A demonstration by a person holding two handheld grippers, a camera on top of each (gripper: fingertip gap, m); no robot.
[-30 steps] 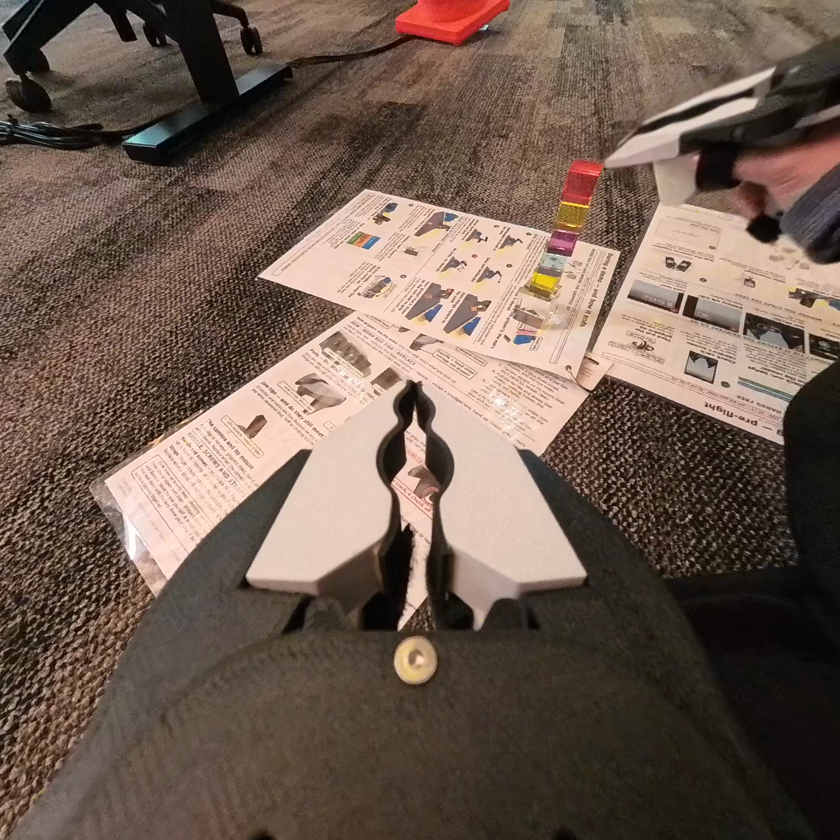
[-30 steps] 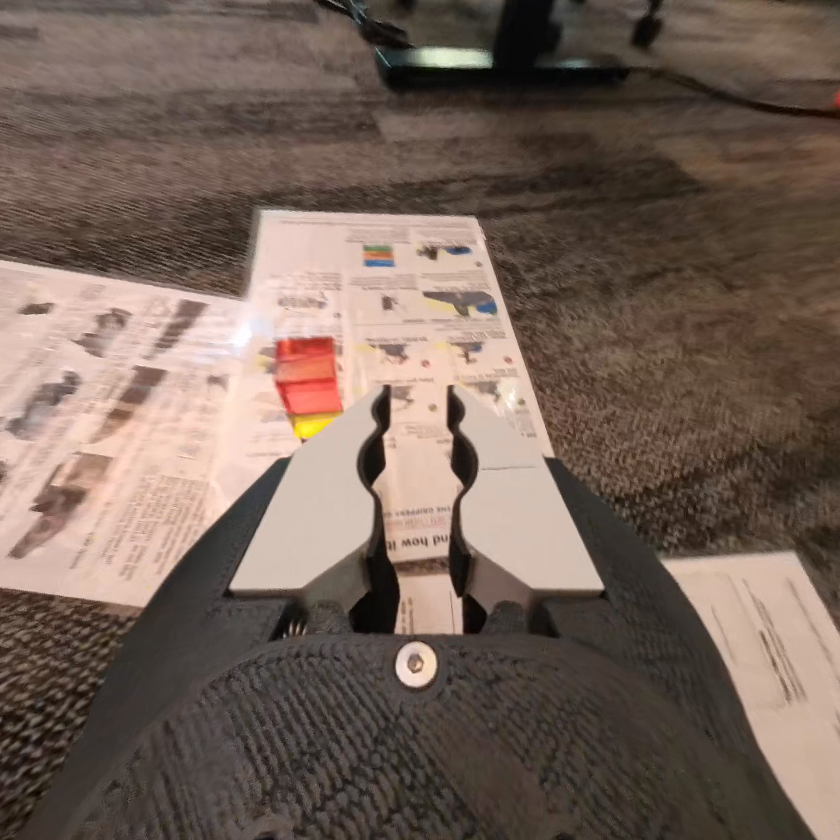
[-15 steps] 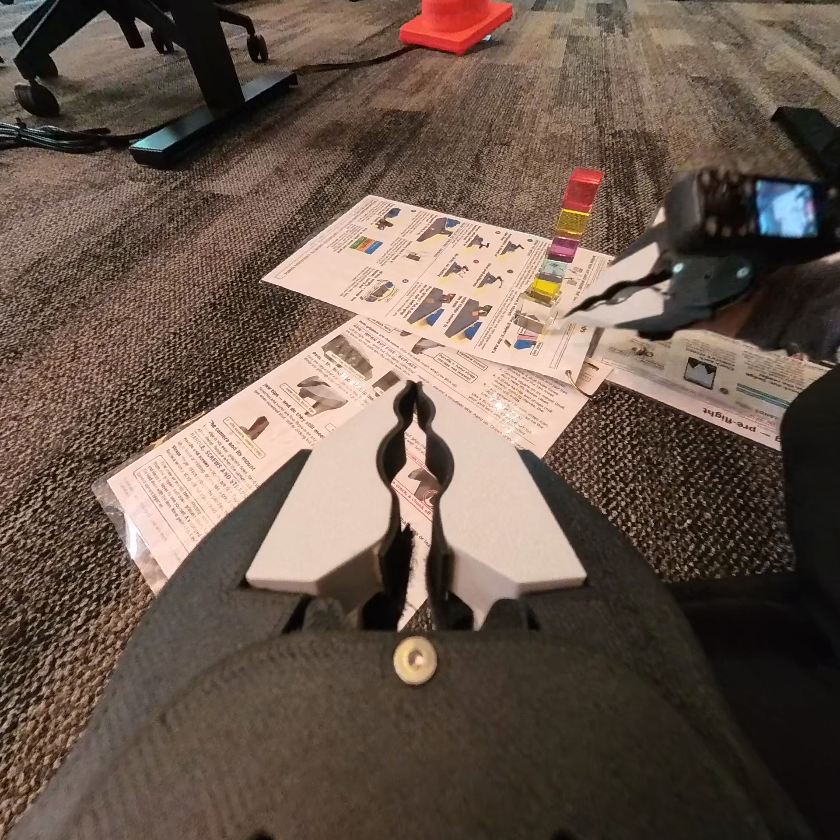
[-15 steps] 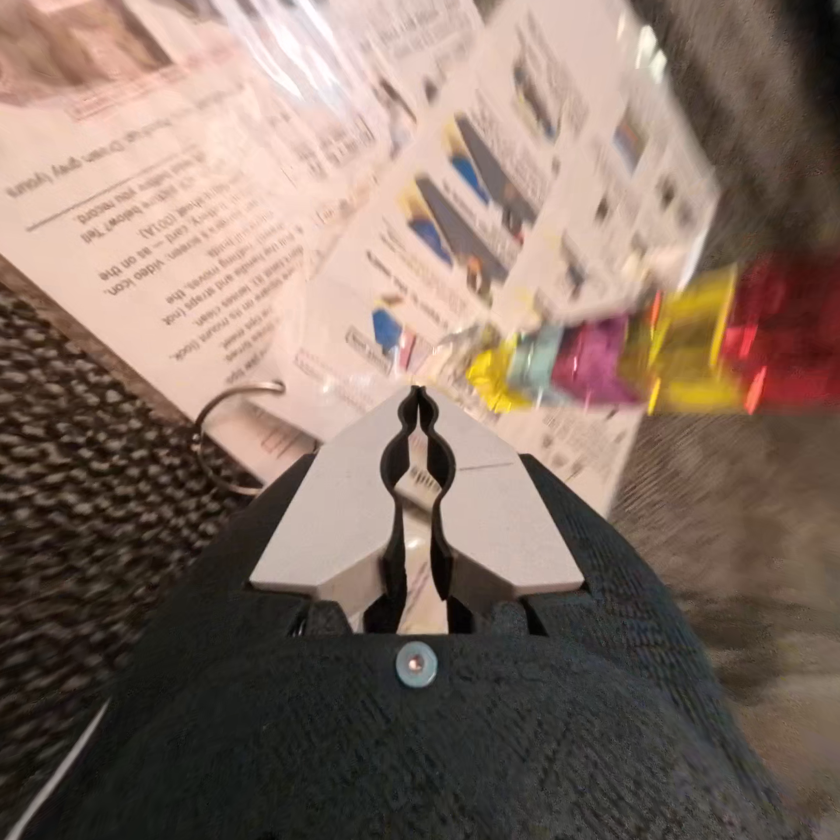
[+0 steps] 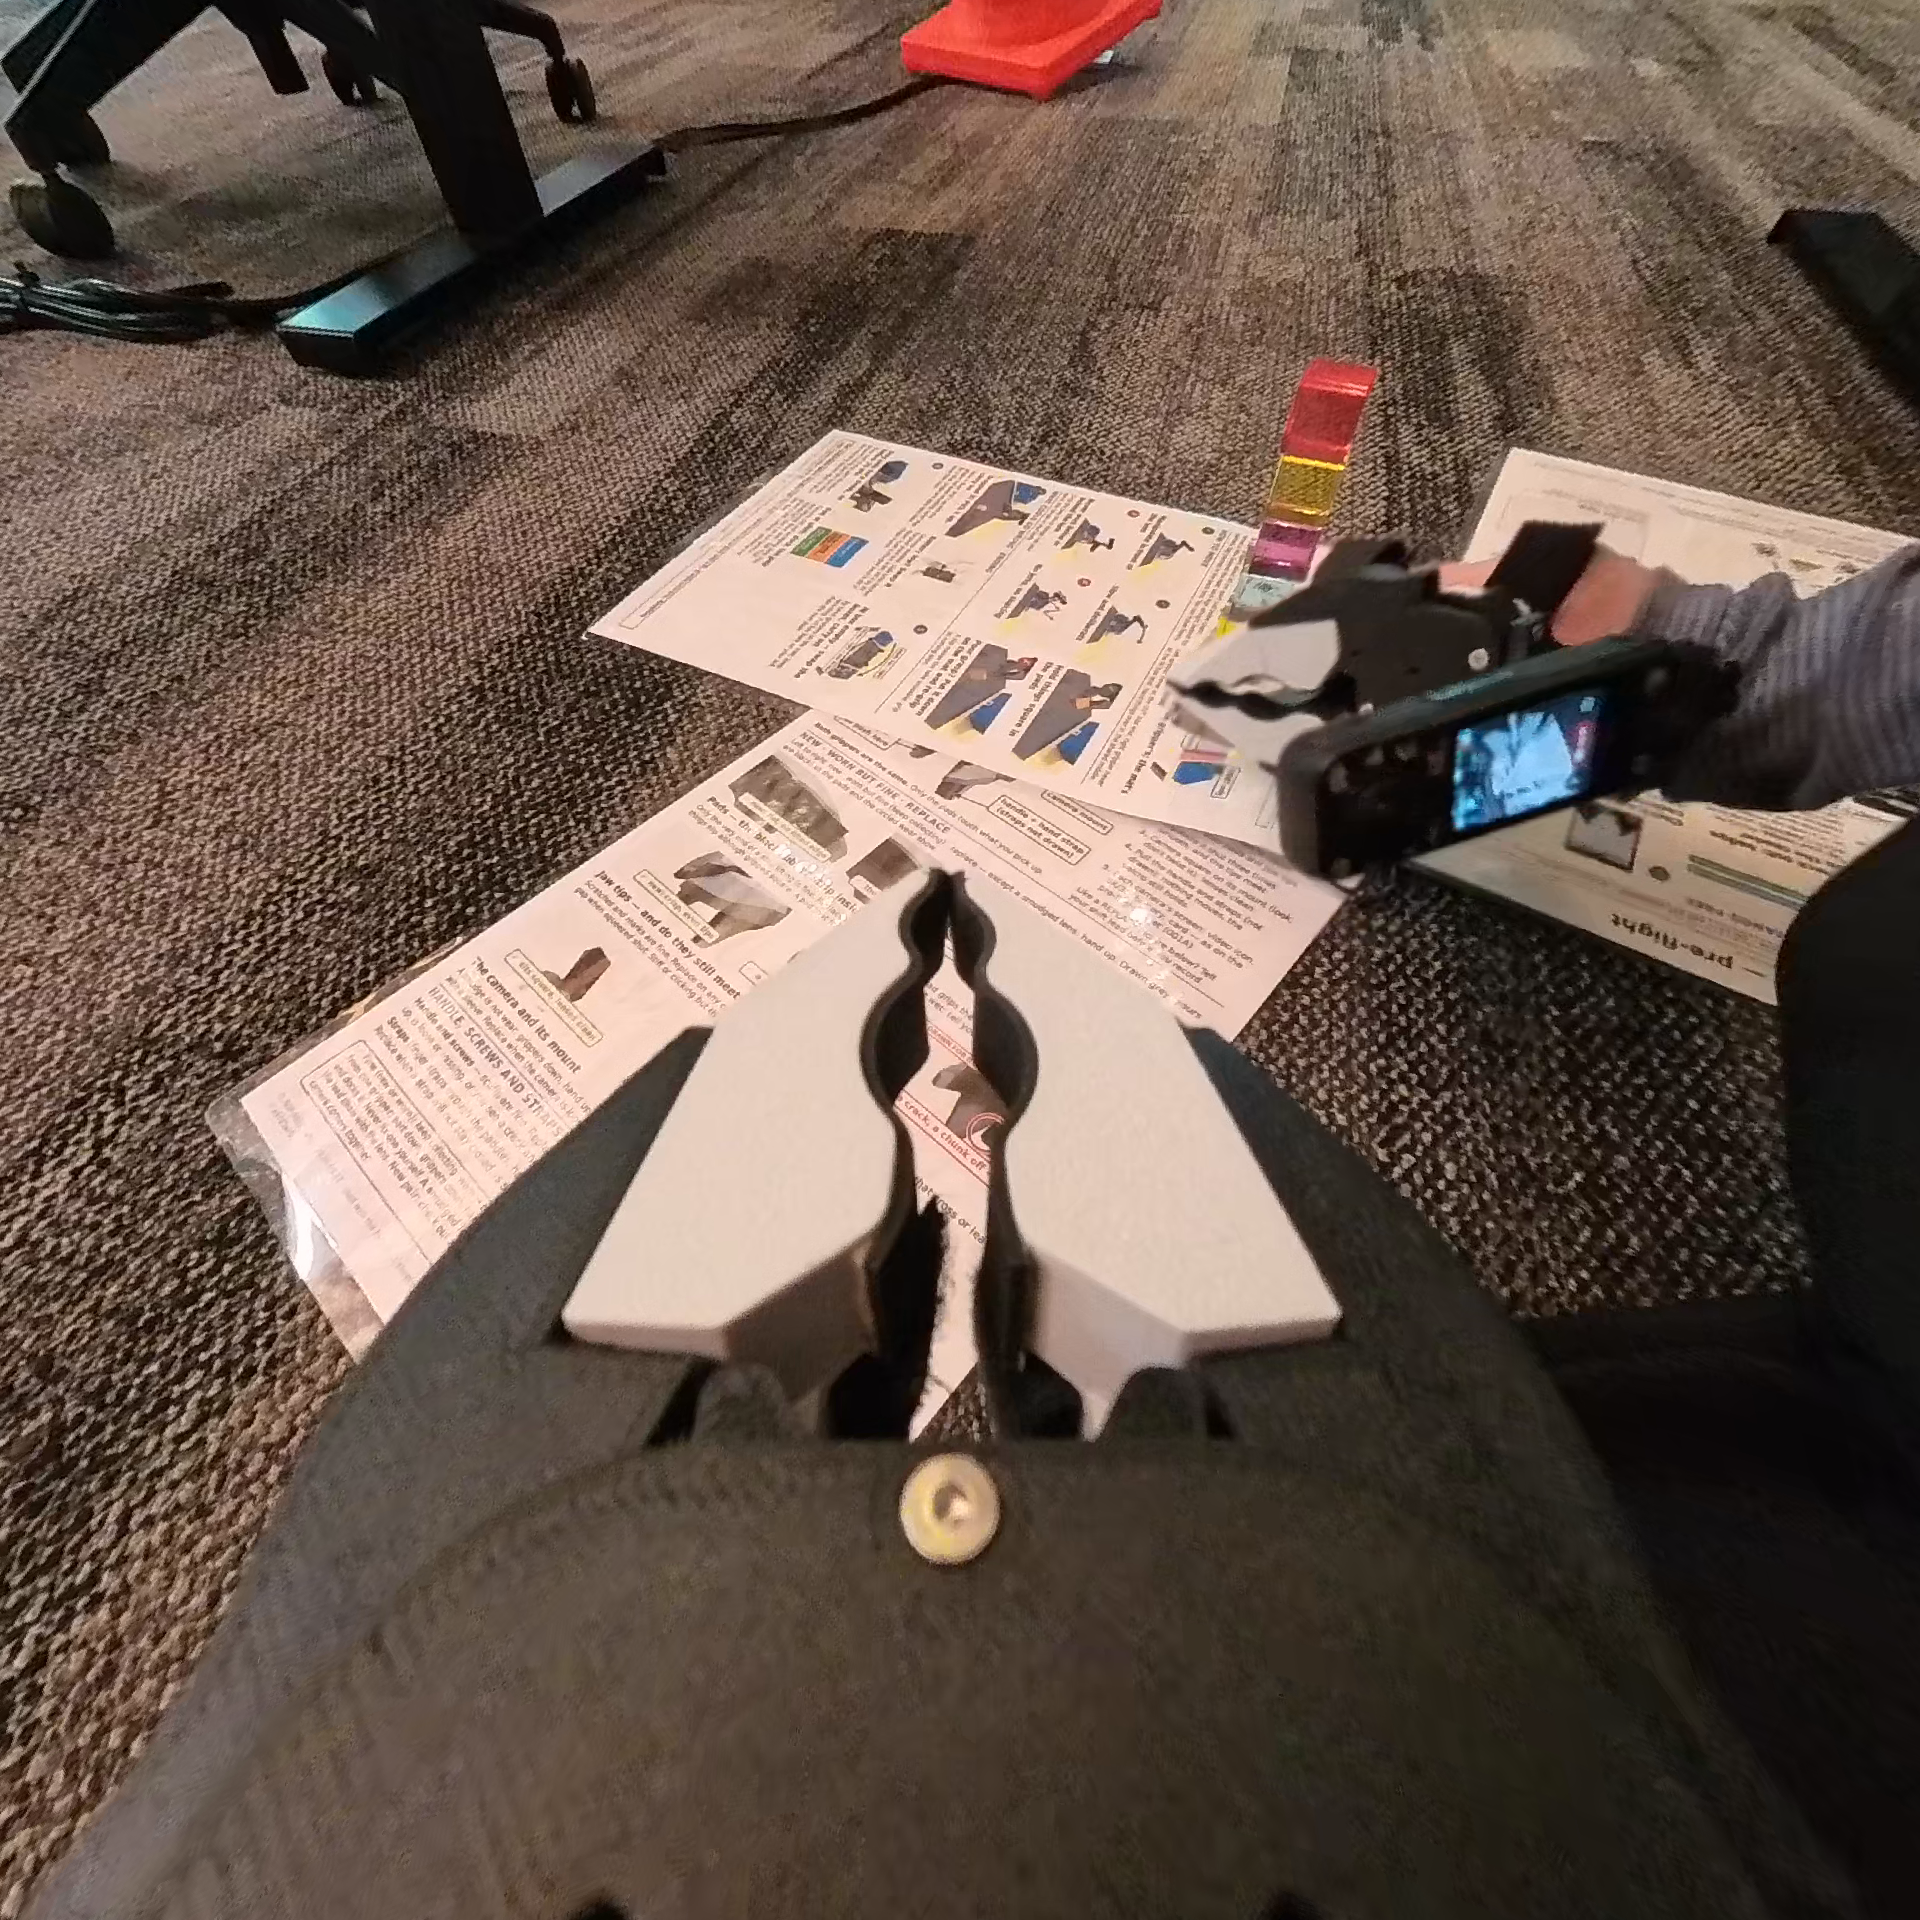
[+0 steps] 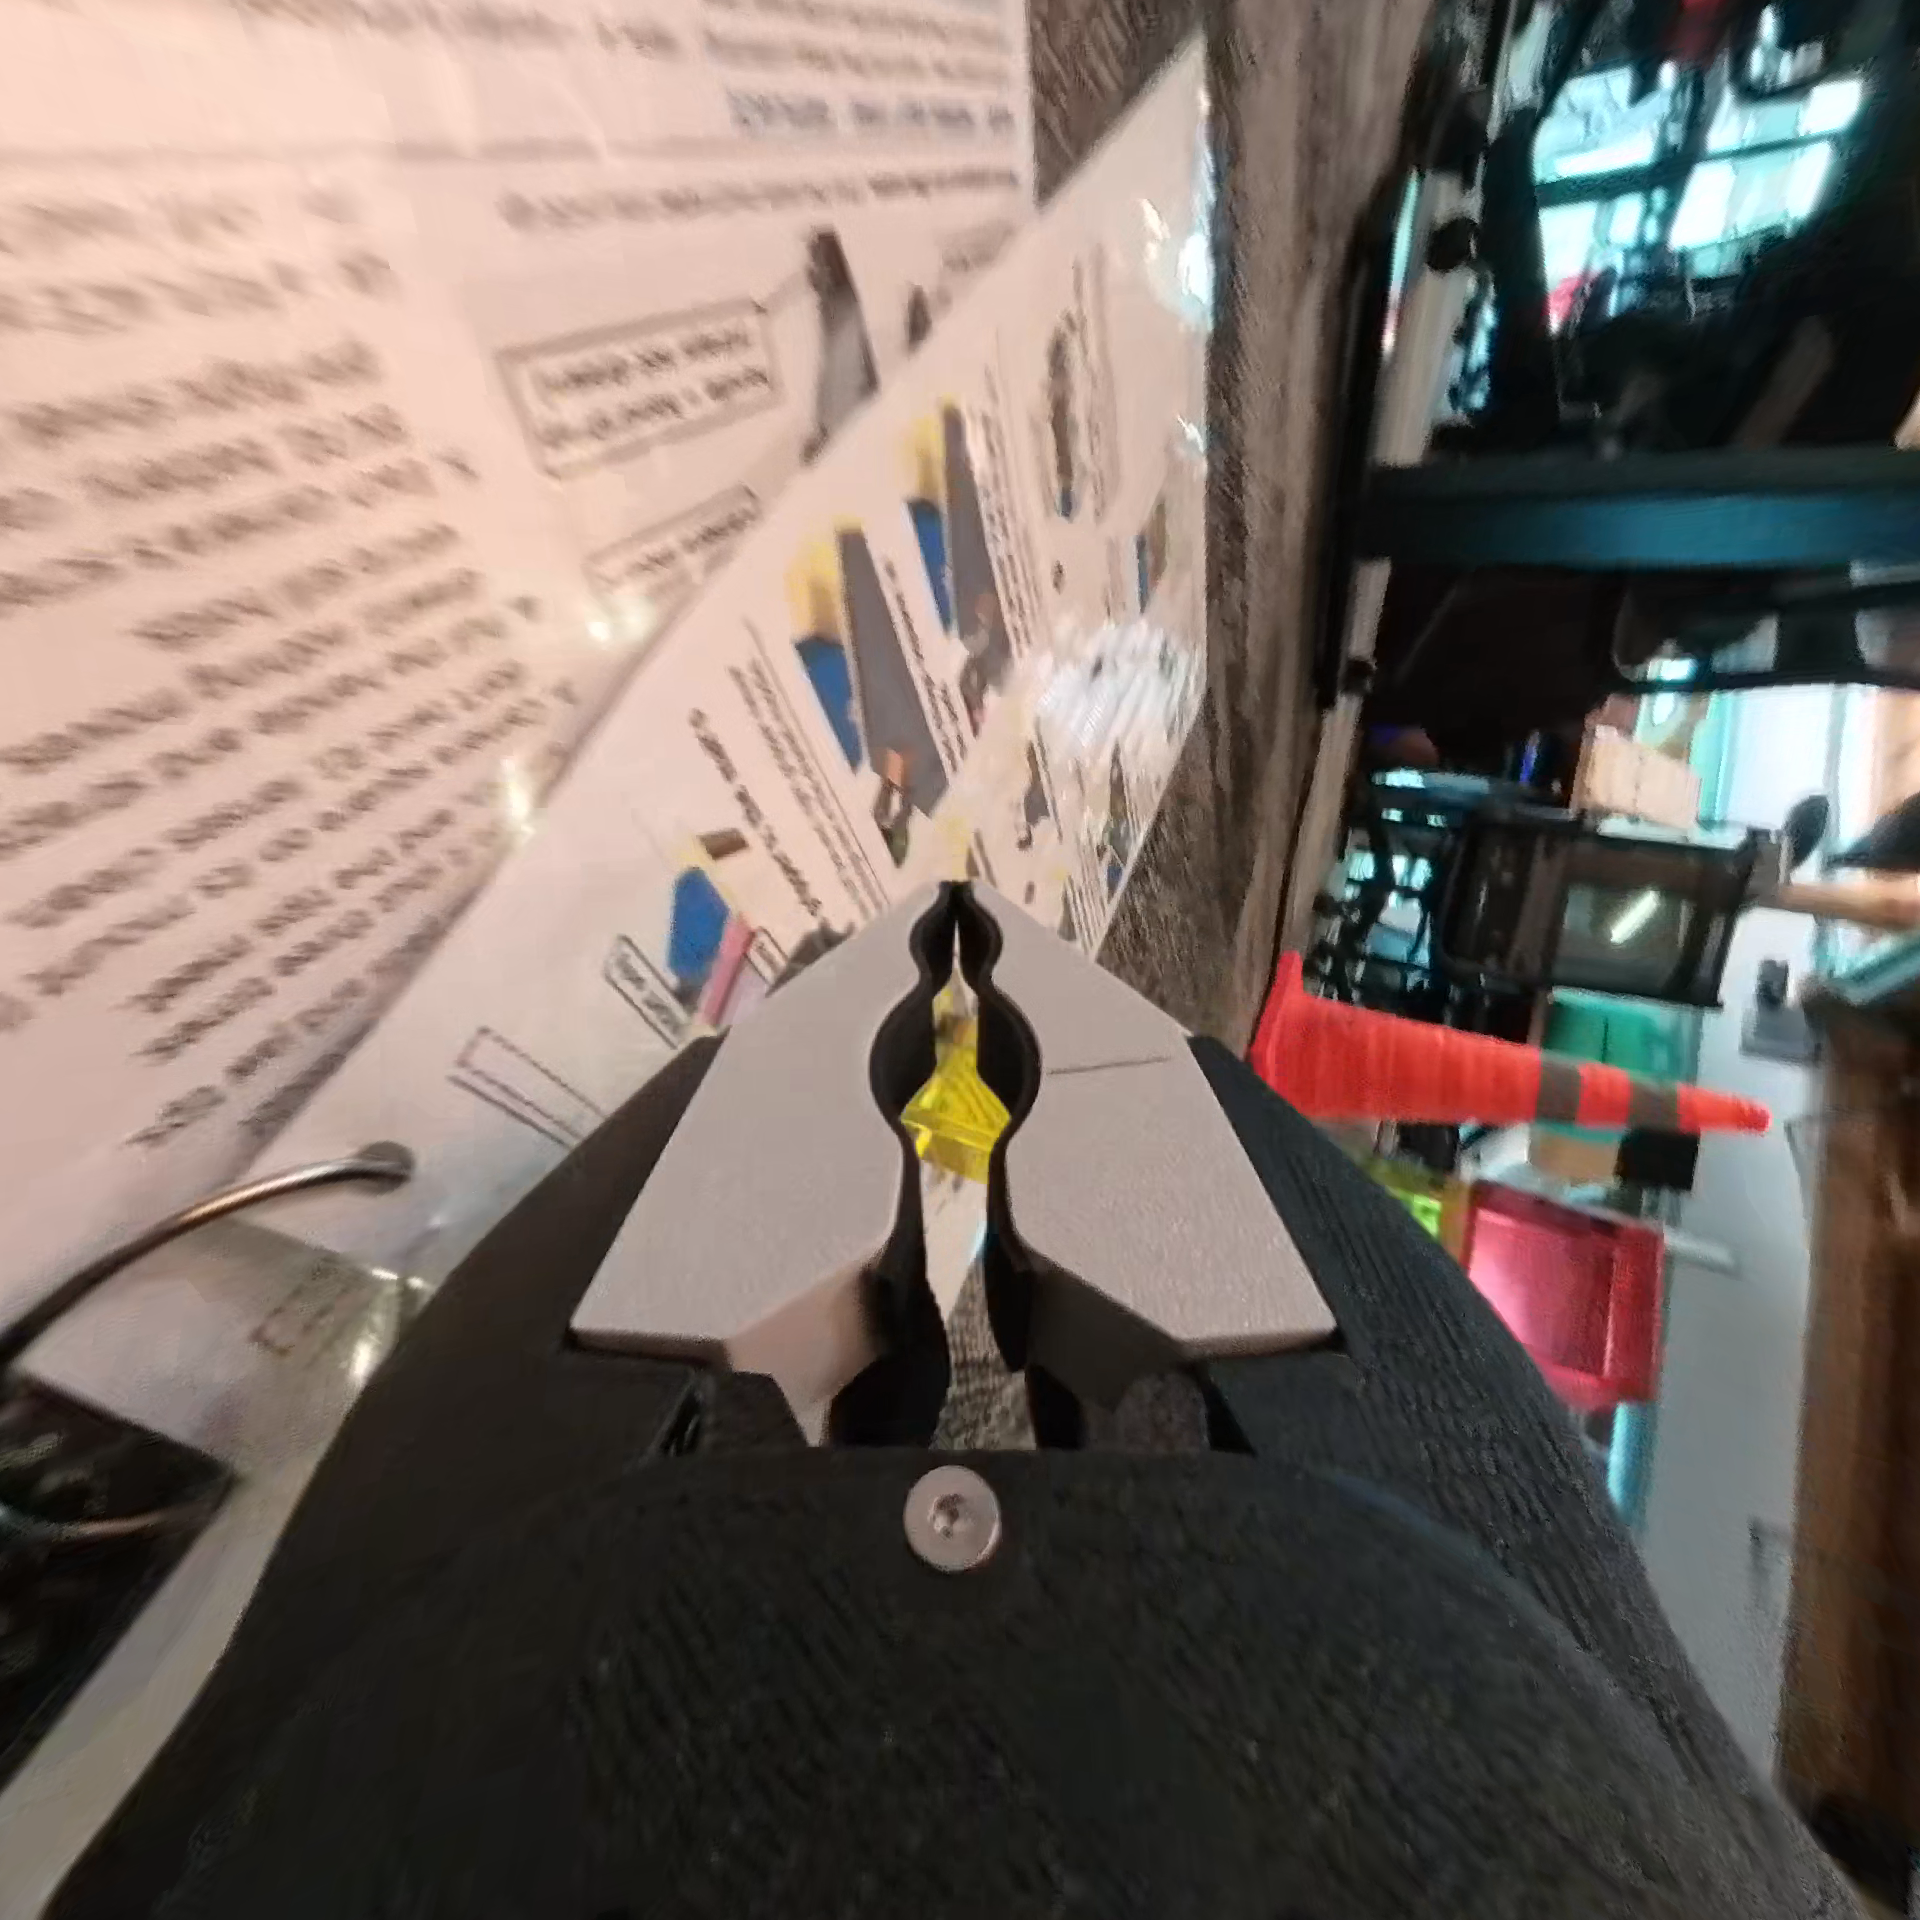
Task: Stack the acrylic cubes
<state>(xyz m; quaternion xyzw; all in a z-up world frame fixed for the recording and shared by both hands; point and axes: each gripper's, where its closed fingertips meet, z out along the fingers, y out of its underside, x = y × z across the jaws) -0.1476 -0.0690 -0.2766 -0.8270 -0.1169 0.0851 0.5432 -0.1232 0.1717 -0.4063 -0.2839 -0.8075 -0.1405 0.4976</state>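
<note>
Holding both tools shut, we grip nothing. Our left gripper (image 5: 948, 883) hangs over a printed sheet (image 5: 665, 997) on the carpet (image 5: 312, 623). Our right gripper (image 5: 1195, 698) lies on its side, tips low by the foot of the block tower (image 5: 1317, 468). A second ago it was up high near the red top block, jaws a bit open. The sheets carry writing and pictures.

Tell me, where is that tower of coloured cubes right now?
In the left wrist view, the tower of coloured cubes stands on a printed sheet on the carpet, right behind the right gripper.
</note>
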